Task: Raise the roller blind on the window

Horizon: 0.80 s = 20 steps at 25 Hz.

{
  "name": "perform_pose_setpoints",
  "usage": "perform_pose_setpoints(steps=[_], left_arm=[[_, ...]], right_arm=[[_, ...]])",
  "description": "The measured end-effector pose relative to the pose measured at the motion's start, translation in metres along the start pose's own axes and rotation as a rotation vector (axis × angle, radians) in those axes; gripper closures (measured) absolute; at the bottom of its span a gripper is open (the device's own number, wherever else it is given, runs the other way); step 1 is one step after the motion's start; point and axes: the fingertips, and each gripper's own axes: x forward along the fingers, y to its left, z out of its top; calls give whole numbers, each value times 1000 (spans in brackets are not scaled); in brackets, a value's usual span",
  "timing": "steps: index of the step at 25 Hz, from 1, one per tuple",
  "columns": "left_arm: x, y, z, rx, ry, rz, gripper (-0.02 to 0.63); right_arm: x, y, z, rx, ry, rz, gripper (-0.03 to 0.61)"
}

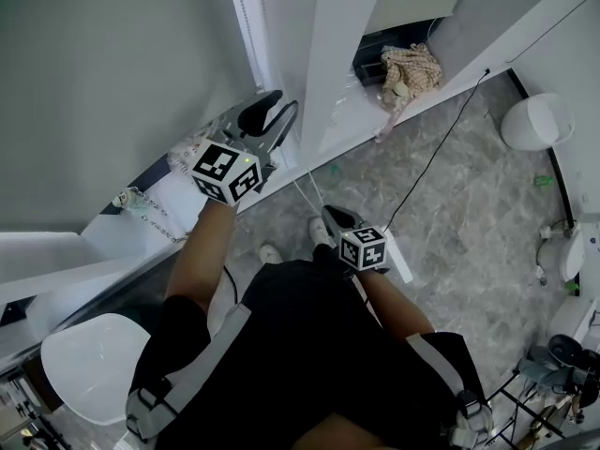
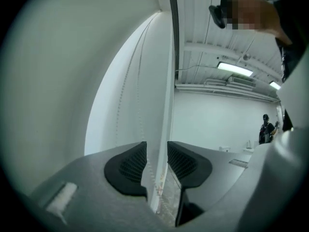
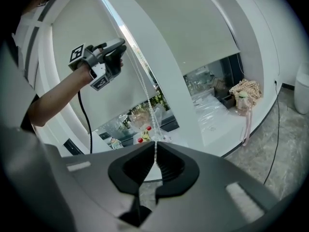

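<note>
My right gripper (image 3: 154,153) is clenched on the bead chain (image 3: 145,86), low down and angled toward the sill. My left gripper (image 2: 155,153) is higher up and released: its pads stand apart w/ the chain (image 2: 148,166) running loose between them, not pinched. The roller blind (image 1: 94,82) covers most of the pane left of the white pillar, hem down near the sill (image 1: 347,111).

Handling, as I judge it: the chain is light, thin & floppy, small beads that'd slip through a weak pinch, so take it square across the pads, one strand only. It's a loop, so the wrong strand would lower the blind. Fabric is prob. light but the roller adds drag, so steady pulls, no jerks, or a bead link could snap.

Room: grey marble-look floor (image 1: 450,232), a checked cloth bundle (image 1: 412,68) on the sill, black cable (image 1: 441,139) trailing across the floor, white stool (image 1: 89,364) by my left leg
</note>
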Motion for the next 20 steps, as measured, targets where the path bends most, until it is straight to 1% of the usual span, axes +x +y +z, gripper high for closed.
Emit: perform_pose_setpoints(steps=[2,3,8,13,14,15,16,18,20], left_arm=[[6,18,-4,-9,8,56,474],[8,23,-2,-17,2,57,472],[21,15,11,-50,-40,-62,462],[32,12,18,-138,-87,-114,465],[31,10,21,-147,-96,-130,480],[29,7,24,-154,-108,-148,523],[27,3,27,-158,-120,-167,592],[22,-3,30,-159,-129,-195,598],[18,-8,30,-148,-114,-199,598]], right_arm=[[-1,1,-2,3,2,3,568],[-1,1,-2,4,2,4,568],[-3,0,-3,12,-1,-4,568],[-2,0,-7,10,8,3,568],[-2,0,-7,11,8,2,568],[-2,-1,-7,12,7,2,568],[-2,-2,-6,12,7,1,568],[-1,-2,-6,11,8,-2,568],[0,-2,-5,11,8,-2,568]])
